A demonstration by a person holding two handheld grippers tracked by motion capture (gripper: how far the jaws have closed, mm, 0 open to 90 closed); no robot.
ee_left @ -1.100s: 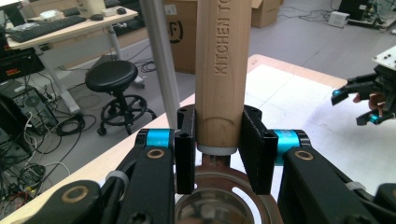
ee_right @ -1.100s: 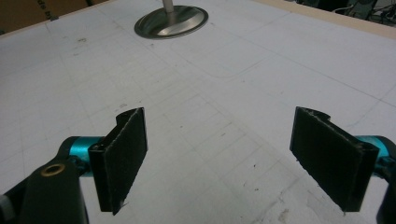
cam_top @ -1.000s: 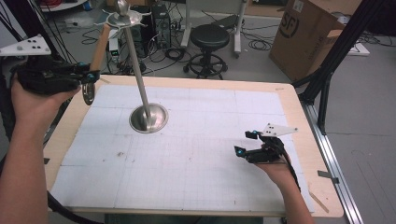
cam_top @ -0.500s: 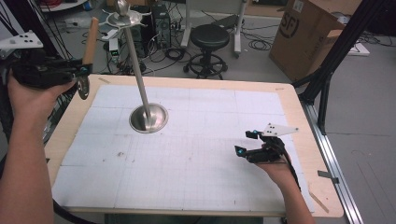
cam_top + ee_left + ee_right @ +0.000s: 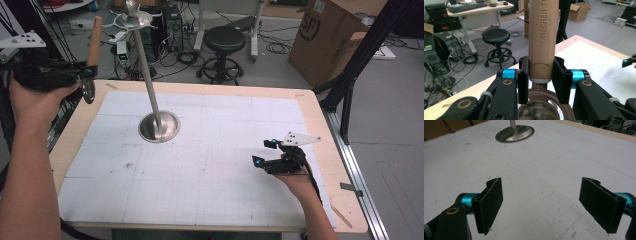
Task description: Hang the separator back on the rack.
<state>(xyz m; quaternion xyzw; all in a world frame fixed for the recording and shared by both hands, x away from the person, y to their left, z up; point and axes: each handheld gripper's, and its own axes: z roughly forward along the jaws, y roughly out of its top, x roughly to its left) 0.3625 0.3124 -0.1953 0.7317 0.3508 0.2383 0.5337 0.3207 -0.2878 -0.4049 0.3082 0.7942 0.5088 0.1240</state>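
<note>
Left gripper (image 5: 82,77) is clamped on the wooden-handled utensil (image 5: 543,37), handle up, and has drifted outward past the table's (image 5: 310,107) left edge, away from the steel stand (image 5: 159,126). So hanging it looks some way off. Right gripper (image 5: 267,161) rests on the mat, jaws wide, empty.

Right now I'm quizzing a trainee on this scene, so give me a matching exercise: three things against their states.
Things:
1. left gripper
2. right gripper
3. metal stand

States:
A. upright on the table's white mat
B. open, nothing between its jaws
C. shut on a wooden handle

Pairs: 1-C, 2-B, 3-A
</note>
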